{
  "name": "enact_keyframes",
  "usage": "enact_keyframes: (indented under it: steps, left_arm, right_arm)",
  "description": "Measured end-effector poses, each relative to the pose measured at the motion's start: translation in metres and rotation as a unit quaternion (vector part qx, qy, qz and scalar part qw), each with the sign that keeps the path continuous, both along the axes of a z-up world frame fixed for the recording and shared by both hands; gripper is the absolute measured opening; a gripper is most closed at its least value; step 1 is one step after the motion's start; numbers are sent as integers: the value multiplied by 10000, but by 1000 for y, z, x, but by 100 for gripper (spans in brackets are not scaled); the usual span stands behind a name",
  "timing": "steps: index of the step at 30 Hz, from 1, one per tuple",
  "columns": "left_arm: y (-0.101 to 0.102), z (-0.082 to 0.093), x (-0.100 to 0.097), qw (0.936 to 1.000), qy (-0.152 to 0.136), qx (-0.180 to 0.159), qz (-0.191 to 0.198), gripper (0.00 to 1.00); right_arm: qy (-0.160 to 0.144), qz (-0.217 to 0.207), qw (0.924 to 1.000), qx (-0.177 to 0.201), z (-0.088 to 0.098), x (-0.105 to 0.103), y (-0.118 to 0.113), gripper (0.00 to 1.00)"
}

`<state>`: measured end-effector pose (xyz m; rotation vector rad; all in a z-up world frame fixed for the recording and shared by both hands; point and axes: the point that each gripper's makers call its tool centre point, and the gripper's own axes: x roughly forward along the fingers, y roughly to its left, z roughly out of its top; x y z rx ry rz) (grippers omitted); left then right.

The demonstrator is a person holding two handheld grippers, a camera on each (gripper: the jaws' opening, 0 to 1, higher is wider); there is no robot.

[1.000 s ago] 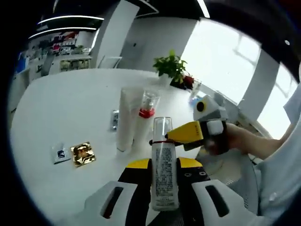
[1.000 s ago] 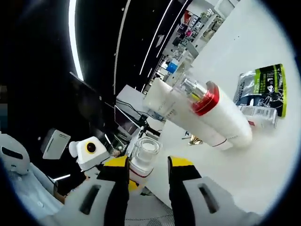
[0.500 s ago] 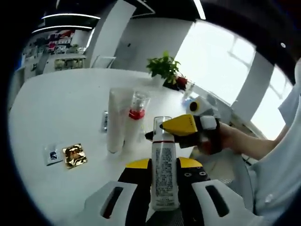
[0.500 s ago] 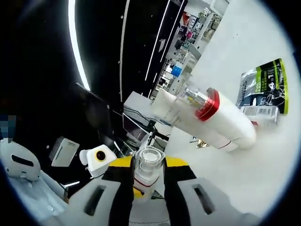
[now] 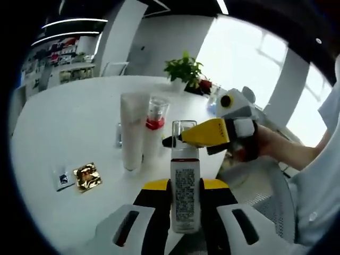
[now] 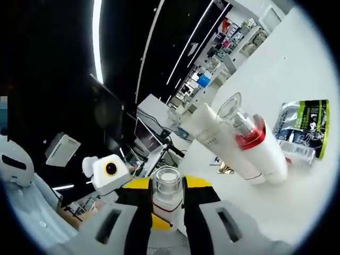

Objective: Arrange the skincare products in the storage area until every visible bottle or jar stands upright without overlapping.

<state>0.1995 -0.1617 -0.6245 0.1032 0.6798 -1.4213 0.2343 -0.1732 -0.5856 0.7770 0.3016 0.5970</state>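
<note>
Between both jaws, bottle, label unreadable.

Glossy foil sachet, apparently.

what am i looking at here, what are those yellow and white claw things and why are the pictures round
No robot here: a person holds a hand-held gripper in each hand, and each carries a fisheye camera looking along its own jaws, hence the round pictures.

In the left gripper view, the left gripper is shut on the body of a small bottle with a clear cap. The right gripper comes in from the right, held by the person's hand, its jaws at the bottle's neck.

The right gripper view looks down onto that clear cap, which sits between its own jaws.

On the white table stand a white tube and a red-collared pump bottle, side by side. A gold sachet and a small white sachet lie nearby, with a potted plant behind. The right gripper view also shows a green-and-black packet.
</note>
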Motion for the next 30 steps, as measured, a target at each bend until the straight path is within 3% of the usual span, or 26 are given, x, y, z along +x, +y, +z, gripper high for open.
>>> enact_keyframes:
  steps: [7, 12, 21, 24, 30]
  left_arm:
    - [-1, -7, 4, 9999, -106, 130, -6, 16]
    - [-4, -16, 7, 9991, -274, 310, -38, 16]
    - [-10, -32, 14, 9967, -603, 537, -115, 16]
    - [-12, -39, 15, 9954, -687, 638, -176, 16]
    - [-15, -50, 20, 9935, -827, 747, -231, 16]
  right_arm:
    - [-88, 42, 9988, -472, -2, 5, 3, 21]
    - [-202, 102, 9933, -1134, -5, 6, 7, 21]
    - [-257, 103, 9793, -2007, -15, 9, 8, 21]
    - [-279, 149, 9702, -2402, -22, 9, 9, 21]
    - [-310, 161, 9601, -2776, -30, 12, 9, 21]
